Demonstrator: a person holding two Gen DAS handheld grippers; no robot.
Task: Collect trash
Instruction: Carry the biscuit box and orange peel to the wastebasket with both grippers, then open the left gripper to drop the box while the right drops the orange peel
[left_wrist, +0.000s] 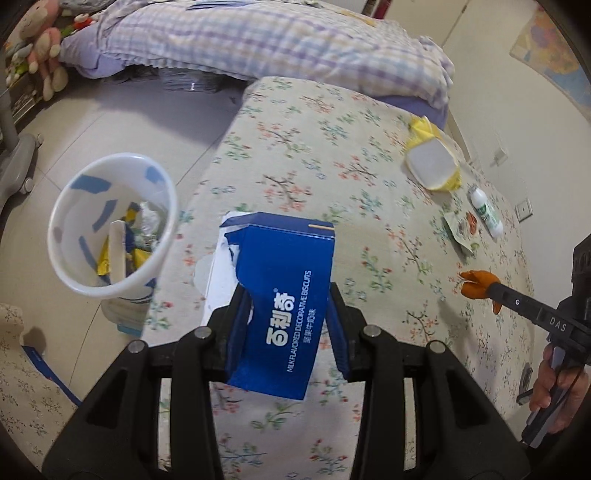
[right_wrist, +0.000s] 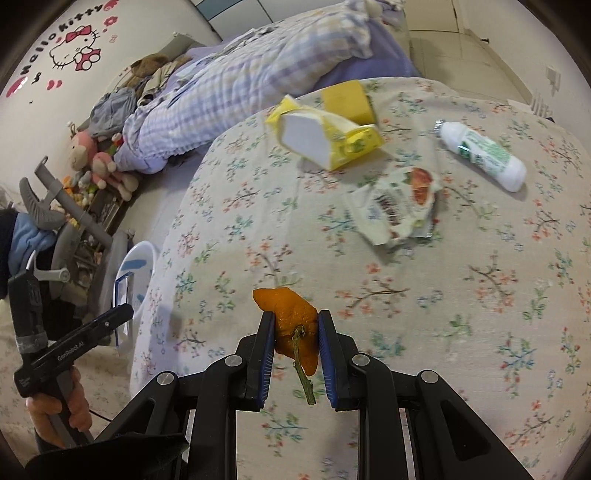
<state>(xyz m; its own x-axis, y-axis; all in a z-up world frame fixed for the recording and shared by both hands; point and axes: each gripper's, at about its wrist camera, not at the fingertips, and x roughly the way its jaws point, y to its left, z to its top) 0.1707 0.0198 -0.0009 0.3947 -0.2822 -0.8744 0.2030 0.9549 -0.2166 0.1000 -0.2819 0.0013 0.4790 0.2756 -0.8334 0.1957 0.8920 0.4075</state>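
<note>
My left gripper (left_wrist: 286, 295) is shut on a torn blue biscuit box (left_wrist: 284, 295) and holds it above the left edge of the flowered table (left_wrist: 295, 147). A white trash bin (left_wrist: 110, 225) with several wrappers inside stands on the floor to the left of the table; it also shows in the right wrist view (right_wrist: 136, 262). My right gripper (right_wrist: 295, 325) is shut on an orange peel (right_wrist: 295, 325) with a green stem, above the table; it shows from the side in the left wrist view (left_wrist: 476, 286). On the table lie a yellow carton (right_wrist: 325, 136), a crumpled wrapper (right_wrist: 395, 206) and a white bottle (right_wrist: 484, 155).
A bed with a checked purple quilt (left_wrist: 277, 40) runs behind the table. Plush toys (left_wrist: 40, 48) sit on the floor at the far left. A grey chair base (left_wrist: 18, 162) stands left of the bin. A wall with sockets (left_wrist: 524, 210) is on the right.
</note>
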